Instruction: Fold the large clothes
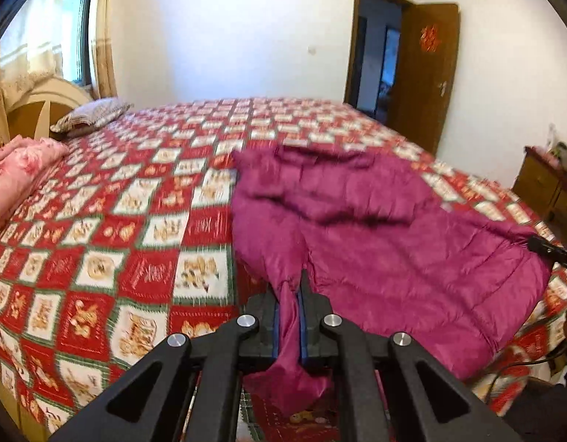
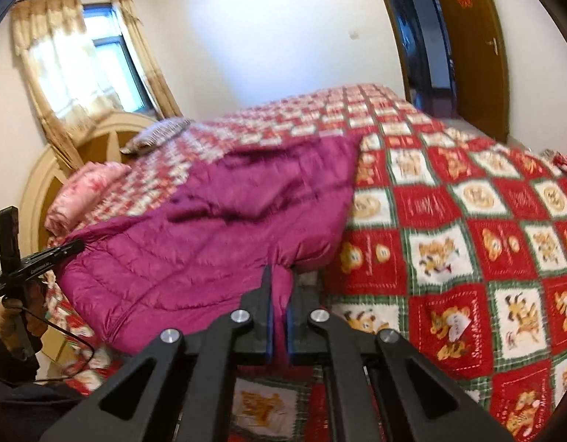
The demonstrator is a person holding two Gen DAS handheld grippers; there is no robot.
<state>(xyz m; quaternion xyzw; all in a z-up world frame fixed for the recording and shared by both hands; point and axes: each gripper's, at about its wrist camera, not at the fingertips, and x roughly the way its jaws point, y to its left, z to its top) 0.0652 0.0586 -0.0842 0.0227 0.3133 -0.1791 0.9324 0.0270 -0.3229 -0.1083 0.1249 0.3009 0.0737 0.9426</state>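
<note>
**Both jaws clamped on the hem of a magenta jacket**

A magenta quilted jacket [image 1: 375, 221] lies spread across the near side of a bed [image 1: 136, 191] covered with a red, white and green patchwork quilt. Its far part is bunched into loose folds, while its near edge is lifted clear of the quilt at two corners.

The left gripper [image 1: 288, 291] has its jaws closed tight on the jacket's near left corner; a gathered strip of fabric runs between the blue pads and hangs out below them. The right gripper [image 2: 280, 291] has its jaws closed just as tight on the near right corner, with a pinched ridge of fabric standing between its pads. Each gripper shows at the edge of the other's view (the right one at the far right of the left wrist view, the left one at the far left of the right wrist view, held by a hand [image 2: 20, 316]).

At the head of the bed, far left, lie a pink folded blanket [image 1: 18, 176] and a patterned pillow [image 1: 92, 114]. A brown door [image 1: 427, 73] stands open in the far wall.
</note>
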